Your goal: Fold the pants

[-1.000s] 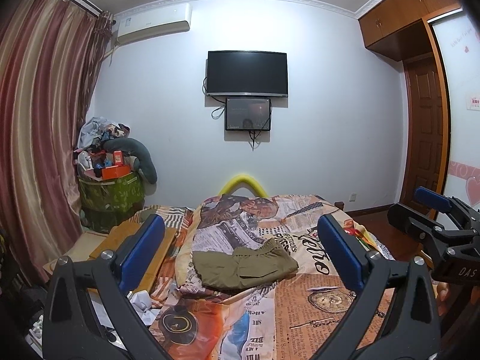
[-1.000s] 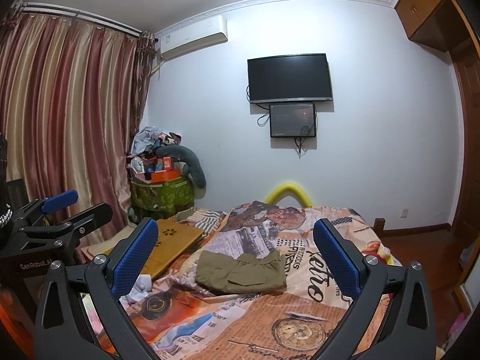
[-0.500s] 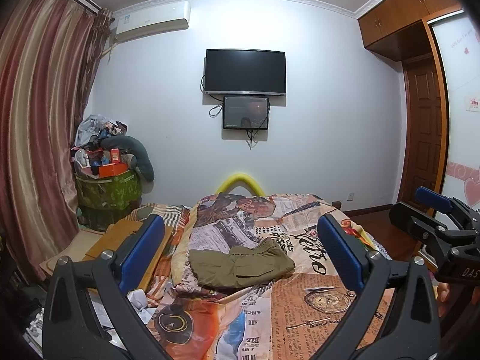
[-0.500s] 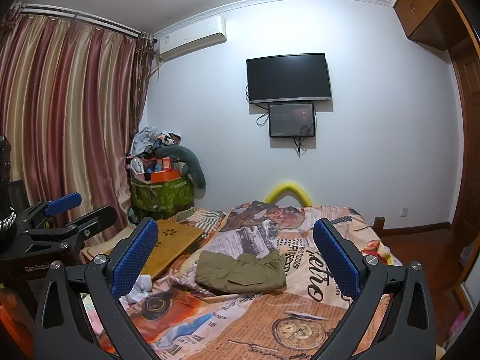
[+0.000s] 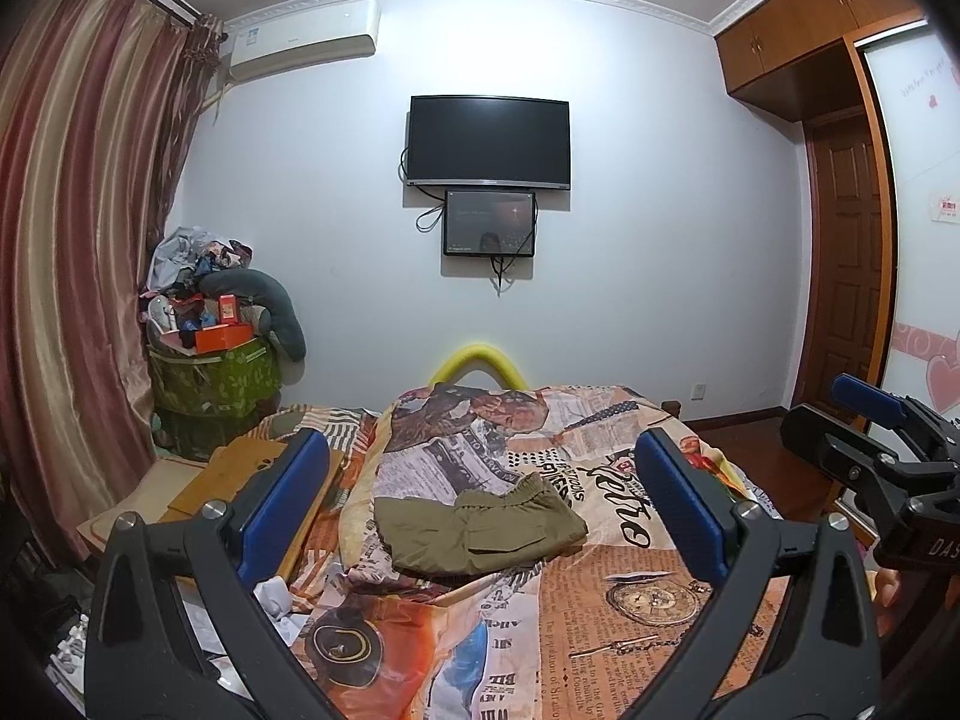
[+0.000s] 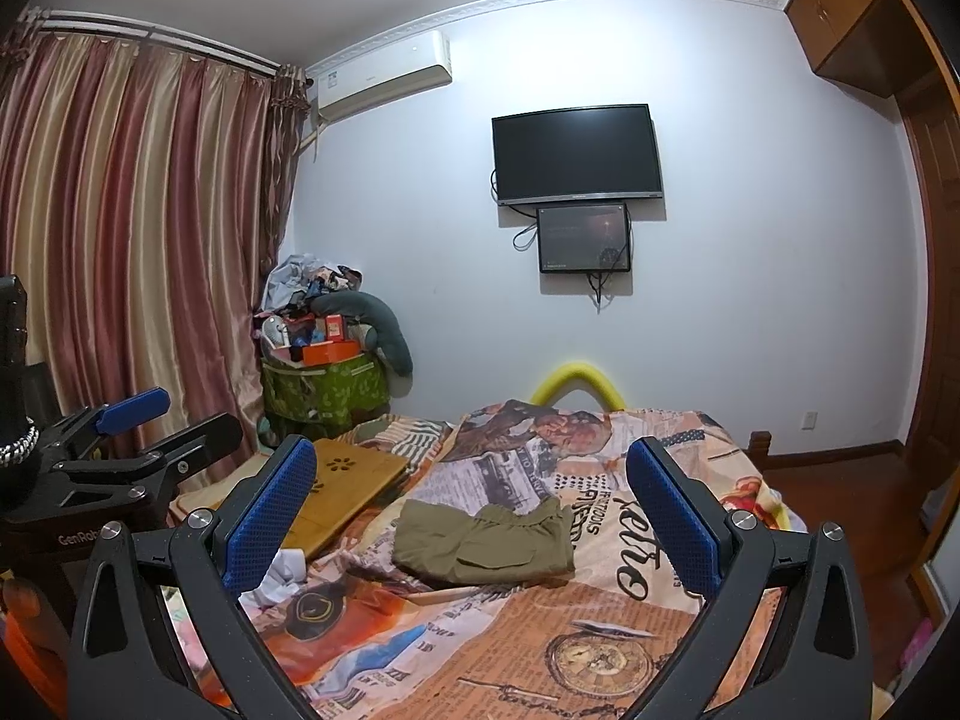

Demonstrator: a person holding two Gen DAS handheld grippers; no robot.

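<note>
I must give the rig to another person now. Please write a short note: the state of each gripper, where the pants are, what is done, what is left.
Left hand-held gripper: open, holding nothing, raised above the bed.
Right hand-held gripper: open, holding nothing, also raised.
Olive pants: on the printed bedspread, touched by neither gripper.
Done: the pants already lie in a compact folded bundle, waistband toward the far side.
Left: perhaps only tidying the uneven edges.

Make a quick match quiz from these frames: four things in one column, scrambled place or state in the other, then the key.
Things:
1. pants
2. television
3. air conditioner
4. left gripper

Descriptions:
A. wide open, holding nothing
B. folded, lying on the bed
C. high on the wall beside the curtain
D. dark screen, mounted mid-wall

Pairs: 1-B, 2-D, 3-C, 4-A
</note>
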